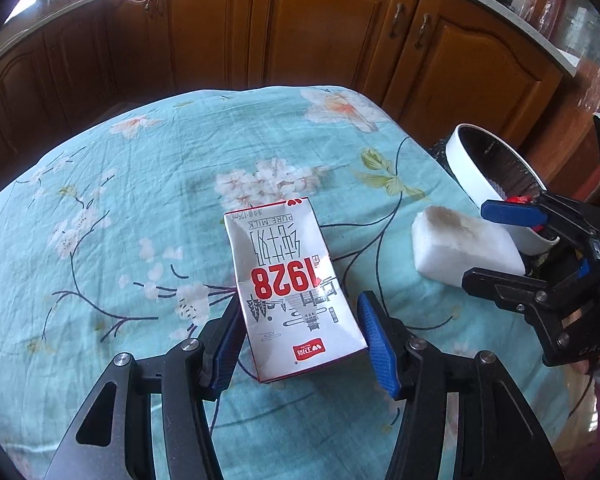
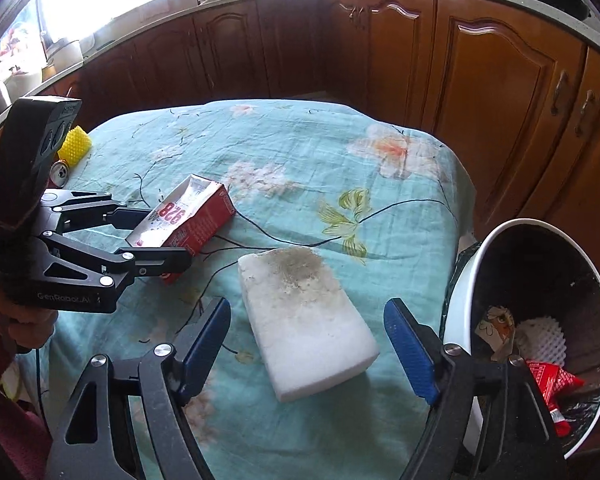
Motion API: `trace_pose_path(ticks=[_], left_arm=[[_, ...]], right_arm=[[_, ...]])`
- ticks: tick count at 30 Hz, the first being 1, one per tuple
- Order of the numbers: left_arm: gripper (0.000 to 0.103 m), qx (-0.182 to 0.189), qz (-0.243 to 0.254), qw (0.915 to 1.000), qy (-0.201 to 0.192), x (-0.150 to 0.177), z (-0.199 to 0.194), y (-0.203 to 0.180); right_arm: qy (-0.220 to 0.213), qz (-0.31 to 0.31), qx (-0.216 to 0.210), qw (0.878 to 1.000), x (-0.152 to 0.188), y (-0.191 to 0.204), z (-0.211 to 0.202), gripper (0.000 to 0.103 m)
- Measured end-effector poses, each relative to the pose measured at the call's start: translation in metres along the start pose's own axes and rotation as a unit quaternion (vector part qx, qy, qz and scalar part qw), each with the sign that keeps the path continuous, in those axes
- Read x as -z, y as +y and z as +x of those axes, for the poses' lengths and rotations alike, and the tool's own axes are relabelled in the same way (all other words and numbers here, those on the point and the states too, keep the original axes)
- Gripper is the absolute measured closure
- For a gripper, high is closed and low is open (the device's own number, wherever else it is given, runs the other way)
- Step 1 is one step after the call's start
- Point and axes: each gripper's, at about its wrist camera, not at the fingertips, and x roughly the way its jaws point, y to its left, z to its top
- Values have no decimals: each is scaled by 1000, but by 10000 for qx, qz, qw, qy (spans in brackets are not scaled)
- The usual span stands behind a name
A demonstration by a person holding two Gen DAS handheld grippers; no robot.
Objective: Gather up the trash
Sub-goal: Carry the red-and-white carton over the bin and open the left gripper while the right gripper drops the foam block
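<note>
While your left tool [image 1: 300, 344] straddles the milk carton [image 1: 292, 296], its left blue pad lies against the carton's side and its right pad stands clear of the opposite edge, so the carton is bracketed but not clamped. The carton lies flat on the surface [image 1: 120, 200], which is covered with a teal floral cloth, printed face up and dented.

Your right tool [image 2: 308, 344] is spread wide around the white foam block [image 2: 304, 320], with neither pad touching it. The block lies flat, soiled grey-brown on its far end, near the right edge of the surface.

Just beyond that edge stands the white bin [image 2: 476, 264] with a black liner. Inside it you can see a red wrapper [image 2: 552, 384], a white foam net and a scrap of printed paper.

At the far left of the right wrist view, a yellow foam net [image 2: 74, 144] and a drinks can [image 2: 60, 172] lie on the cloth, well apart from both tools. Brown cabinets [image 2: 500, 80] run behind the surface.
</note>
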Motion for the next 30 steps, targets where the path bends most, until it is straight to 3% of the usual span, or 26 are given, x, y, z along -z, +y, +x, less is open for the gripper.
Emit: trace_pose_path(ticks=[3,5,9,17,30], left_arm=[[45,-186,-133,9997,-43,3,3,-4],[46,-329,-173,9992,-152,7,2,-11],[50,-340,-242,9987,-281,15,-1,-22],[51,-425,-12,9978,-508,23,-23,-49],[51,-54,333,9973,-646,26,-48,-93]], right_arm=[[145,119,-73,9998,0,-6,7,27],[216,291,-260,9990,3,-8,10,43],[18,683,-151,9976,12,-8,2,45],[-663,1762,-230,9818,34,-12,-38,45],[-1325,2449,-28,9604,61,-32,-93,45]])
